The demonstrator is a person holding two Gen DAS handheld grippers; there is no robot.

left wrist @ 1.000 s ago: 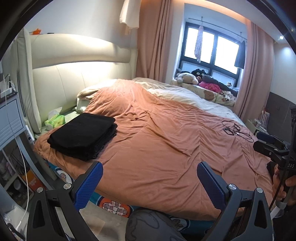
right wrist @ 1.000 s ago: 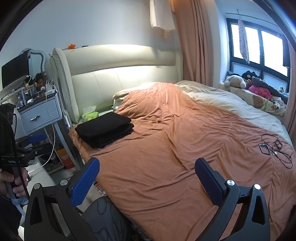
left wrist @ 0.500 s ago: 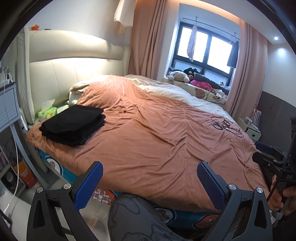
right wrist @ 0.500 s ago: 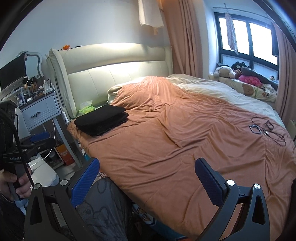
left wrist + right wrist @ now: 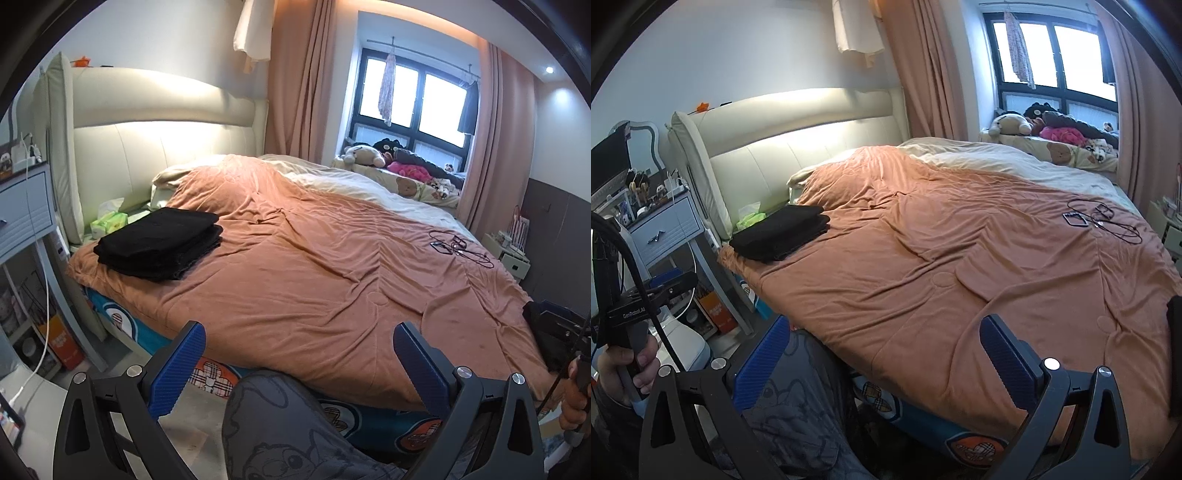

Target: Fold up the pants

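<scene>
Progress: we are judging the fold done | black pants (image 5: pixel 159 243) are lying stacked on the orange duvet (image 5: pixel 332 273) near the headboard | left tool (image 5: pixel 299 365) and right tool (image 5: pixel 882 354) are hanging released, grasping nothing | left: nothing evident.

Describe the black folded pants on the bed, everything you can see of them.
The pants are plain black, of a soft matte cloth, folded into a thick, roughly rectangular stack of several layers with fairly even edges. They lie flat on the orange blanket near the bed's corner by the cream headboard, just in front of a green tissue pack. Only the blanket touches them; neither tool is near.
</scene>
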